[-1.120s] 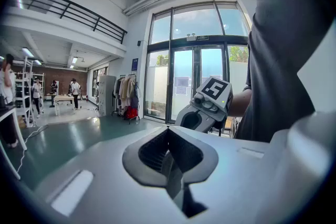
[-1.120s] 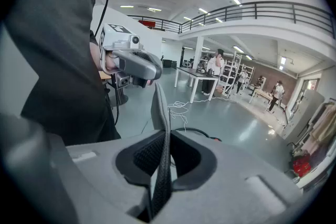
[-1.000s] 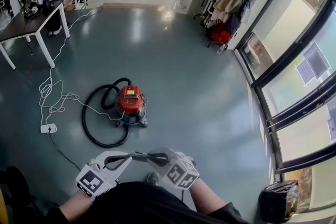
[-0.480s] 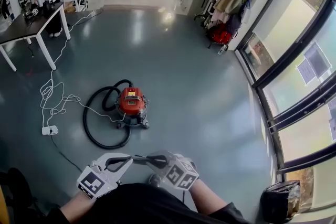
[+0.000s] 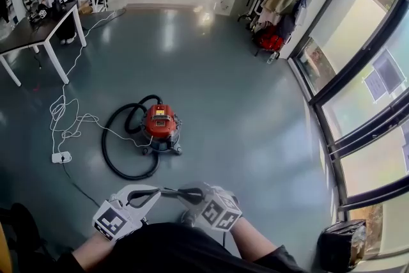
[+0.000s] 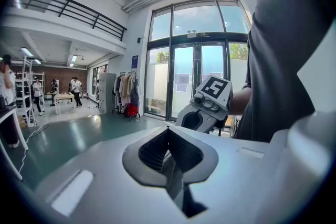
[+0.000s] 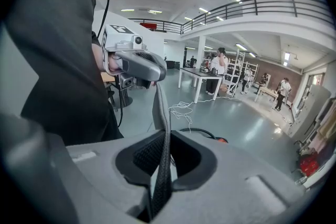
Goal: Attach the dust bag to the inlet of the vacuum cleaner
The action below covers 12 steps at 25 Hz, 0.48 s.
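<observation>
Head view: dust bag (image 5: 171, 190) in jaws

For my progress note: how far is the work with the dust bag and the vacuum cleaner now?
Done: the dust bag is picked up. In hand: the left gripper and the right gripper both pinch it, stretched between them. Left: the vacuum cleaner stands apart on the floor, so carrying the bag there and attaching it remain.
</observation>
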{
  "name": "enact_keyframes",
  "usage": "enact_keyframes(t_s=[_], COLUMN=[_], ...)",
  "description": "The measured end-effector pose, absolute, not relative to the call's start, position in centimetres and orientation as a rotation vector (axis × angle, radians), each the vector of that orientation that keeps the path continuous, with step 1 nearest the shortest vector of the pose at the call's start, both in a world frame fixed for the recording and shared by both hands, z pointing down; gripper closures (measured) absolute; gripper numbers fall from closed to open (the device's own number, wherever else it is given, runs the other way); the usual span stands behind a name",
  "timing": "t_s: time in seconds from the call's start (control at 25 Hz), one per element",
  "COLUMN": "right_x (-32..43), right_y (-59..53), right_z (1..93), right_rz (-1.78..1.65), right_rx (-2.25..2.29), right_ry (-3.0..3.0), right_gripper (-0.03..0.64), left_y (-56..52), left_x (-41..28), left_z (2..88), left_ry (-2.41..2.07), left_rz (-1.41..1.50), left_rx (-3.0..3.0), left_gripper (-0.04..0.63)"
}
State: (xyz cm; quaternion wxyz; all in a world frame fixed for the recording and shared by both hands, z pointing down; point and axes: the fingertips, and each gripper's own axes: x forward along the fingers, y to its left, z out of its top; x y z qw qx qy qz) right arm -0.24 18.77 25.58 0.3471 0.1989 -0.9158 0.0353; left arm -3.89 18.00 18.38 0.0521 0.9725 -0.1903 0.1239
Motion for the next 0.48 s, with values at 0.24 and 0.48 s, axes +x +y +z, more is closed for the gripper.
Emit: enact_keyframes(t_s=[0.24,0.48], right_x=[1.3,3.1], right_y=[18.4,17.7], right_z=[25.6,25.8], right_rz=[0.074,0.044], right_rx=[0.493,0.465], right_ry=[-2.383,-2.387], right_gripper=[0.595,0.595], left_y=[17.7,17.5], left_x=[-2.4,-0.4], left_z=[18.6,18.9], left_ry=[-0.624,-0.677], left_rz=[0.391,0.411], left_rx=[2.943,2.933], left_gripper=[0.578,0.578])
